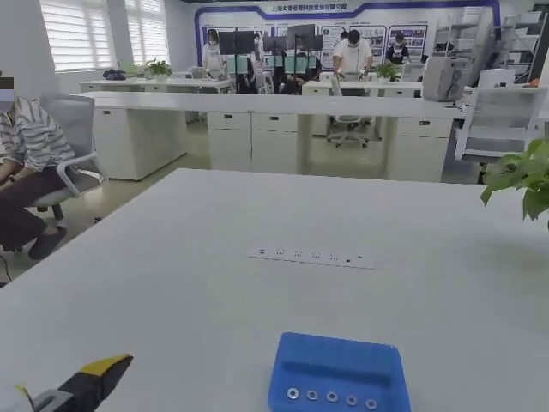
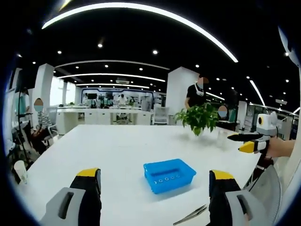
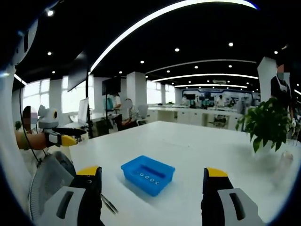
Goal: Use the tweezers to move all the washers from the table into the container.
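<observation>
**Head view: five washers (image 1: pixel 331 396) lie in the blue container (image 1: pixel 334 360)**

It sits right of a yellow-tipped gripper (image 1: pixel 103 371). Left gripper view: left gripper (image 2: pixel 155 173) jaws apart, container ahead between them, tweezers (image 2: pixel 190 215) by the right jaw. Right gripper view: right gripper (image 3: pixel 153 171) likewise spread, tweezers beside its left jaw.

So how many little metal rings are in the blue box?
5. The washers lie in one row inside the blue box, along its near edge in the head view. More may lie out of frame.
</observation>
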Available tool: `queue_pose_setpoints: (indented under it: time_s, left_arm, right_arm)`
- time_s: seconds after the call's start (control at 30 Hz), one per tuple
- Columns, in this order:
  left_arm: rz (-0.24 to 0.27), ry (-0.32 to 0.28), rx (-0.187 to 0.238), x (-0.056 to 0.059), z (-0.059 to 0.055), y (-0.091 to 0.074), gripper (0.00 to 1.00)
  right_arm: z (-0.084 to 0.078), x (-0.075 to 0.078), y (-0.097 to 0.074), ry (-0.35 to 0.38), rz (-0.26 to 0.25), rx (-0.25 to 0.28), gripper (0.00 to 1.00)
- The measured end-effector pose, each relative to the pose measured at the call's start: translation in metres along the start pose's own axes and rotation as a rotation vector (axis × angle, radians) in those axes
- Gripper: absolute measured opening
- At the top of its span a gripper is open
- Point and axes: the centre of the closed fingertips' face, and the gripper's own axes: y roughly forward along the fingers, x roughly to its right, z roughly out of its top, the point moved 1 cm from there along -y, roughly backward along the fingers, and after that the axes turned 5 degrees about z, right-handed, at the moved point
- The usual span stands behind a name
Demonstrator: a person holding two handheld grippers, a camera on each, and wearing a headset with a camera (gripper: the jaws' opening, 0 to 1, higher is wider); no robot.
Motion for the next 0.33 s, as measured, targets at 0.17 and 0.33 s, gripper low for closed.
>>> queue_pose_setpoints:
  time_s: [0.17,0.33]
  left_arm:
    - [0.043,-0.021,0.016,-0.003,0.004,-0.008,0.99]
    - [0.072,-0.02,0.007,-0.004,0.001,-0.013,0.99]
  right_arm:
    - [0.0,0.016,-0.01,0.035,-0.075,0.044,0.99]
    - [0.001,0.017,-0.013,0.074,-0.082,0.069,0.99]
